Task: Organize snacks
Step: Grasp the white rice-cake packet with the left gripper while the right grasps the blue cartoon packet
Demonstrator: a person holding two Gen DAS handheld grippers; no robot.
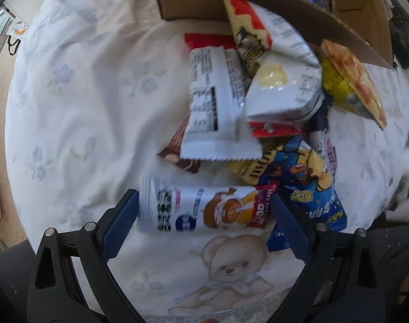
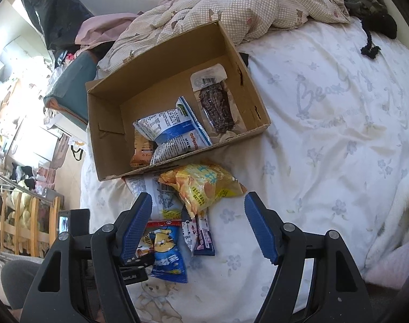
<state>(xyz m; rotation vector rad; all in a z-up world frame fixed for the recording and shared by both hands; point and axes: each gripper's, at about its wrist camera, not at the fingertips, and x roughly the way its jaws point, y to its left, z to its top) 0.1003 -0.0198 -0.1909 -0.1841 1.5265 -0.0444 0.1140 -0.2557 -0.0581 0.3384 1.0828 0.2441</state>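
Note:
A pile of snack packets lies on the white bedsheet in front of a cardboard box (image 2: 247, 102). In the left wrist view my left gripper (image 1: 204, 216) is open, its blue pads on either side of a white packet with a cartoon bear (image 1: 201, 207), not closed on it. Above it lie a white packet with a nutrition label (image 1: 217, 113), a blue packet (image 1: 309, 183) and a yellow packet (image 1: 349, 80). My right gripper (image 2: 199, 226) is open and empty above the yellow chip bag (image 2: 204, 185) and a blue packet (image 2: 166, 253). The box holds a blue-white bag (image 2: 174, 129) and a dark vacuum pack (image 2: 217, 105).
A rumpled checked quilt (image 2: 231, 8) lies behind the box. A black item (image 2: 379, 29) lies at the far right of the bed. The bed's left edge drops to a cluttered floor (image 2: 29, 148). Open sheet (image 2: 325, 134) stretches to the right of the box.

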